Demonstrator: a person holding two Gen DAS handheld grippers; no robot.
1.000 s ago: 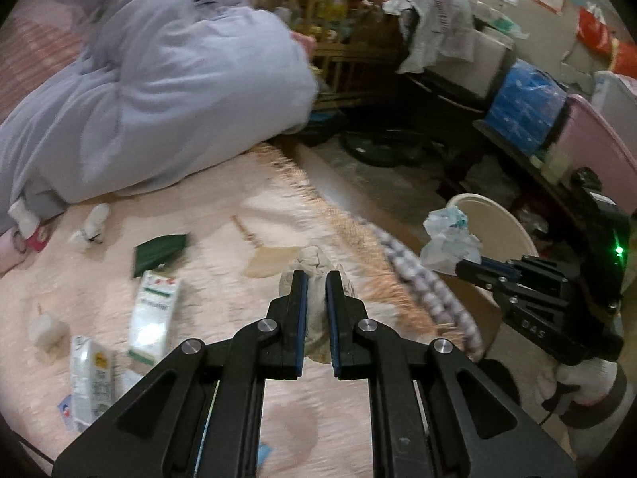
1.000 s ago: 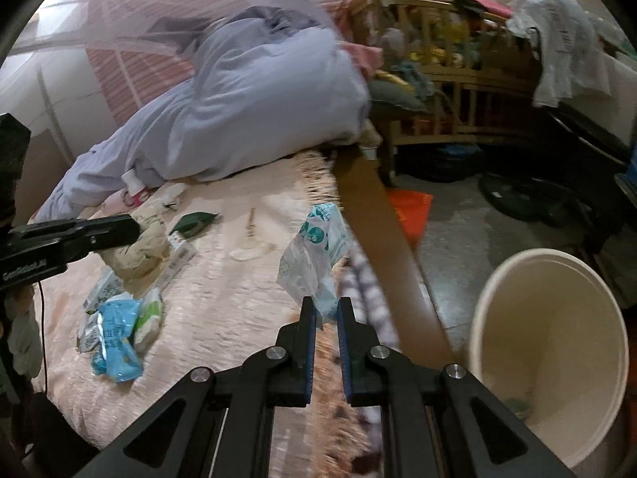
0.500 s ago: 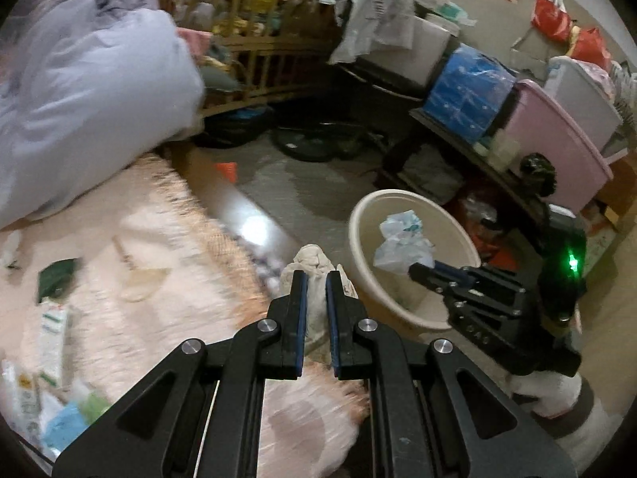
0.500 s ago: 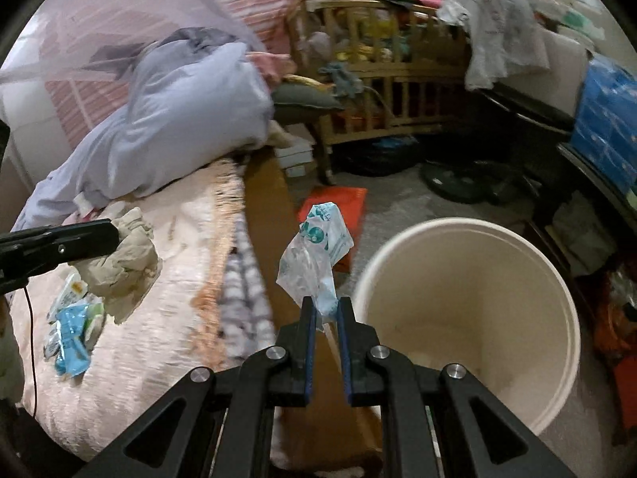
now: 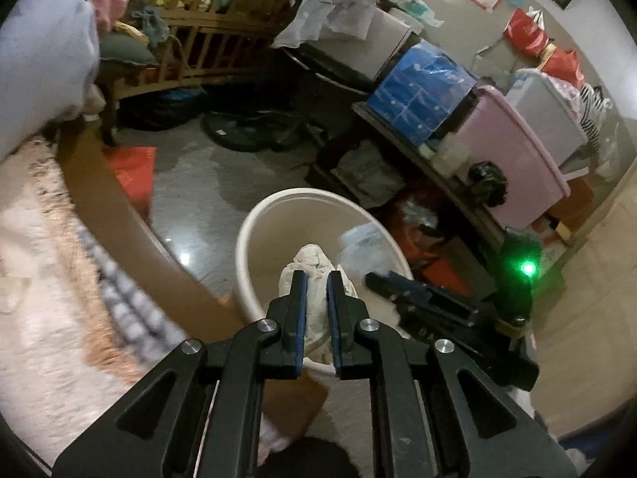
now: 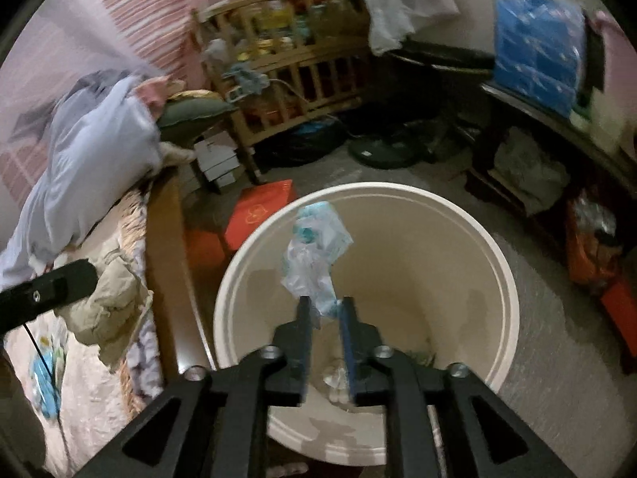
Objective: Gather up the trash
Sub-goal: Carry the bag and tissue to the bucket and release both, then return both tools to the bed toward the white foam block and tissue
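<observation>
In the left wrist view my left gripper [image 5: 316, 275] is over the near rim of a cream round bin [image 5: 247, 231]. It is shut on a crumpled beige wad [image 5: 314, 257], and its jaws are just starting to open. The right wrist view shows the wad [image 6: 111, 298] hanging from the left gripper [image 6: 91, 271] beside the bed edge. My right gripper [image 6: 324, 300] is above the bin's mouth [image 6: 505, 263] with its jaws opening. A clear plastic wrapper with teal print [image 6: 314, 255] stands loosely between them, its tail in the gap.
A little trash lies at the bin's bottom [image 6: 338, 378]. A bed with a fuzzy pink blanket [image 5: 32, 279] and a wooden side rail [image 5: 119, 207] is on the left, with blue wrappers [image 6: 43, 374] on it. A red box [image 6: 260, 207], wooden crib [image 6: 298, 79] and loaded shelf [image 5: 513, 151] surround the floor.
Both grippers swung from over the bed to the bin, each carrying its piece. The right jaws have parted around the wrapper; the left still holds the wad.
</observation>
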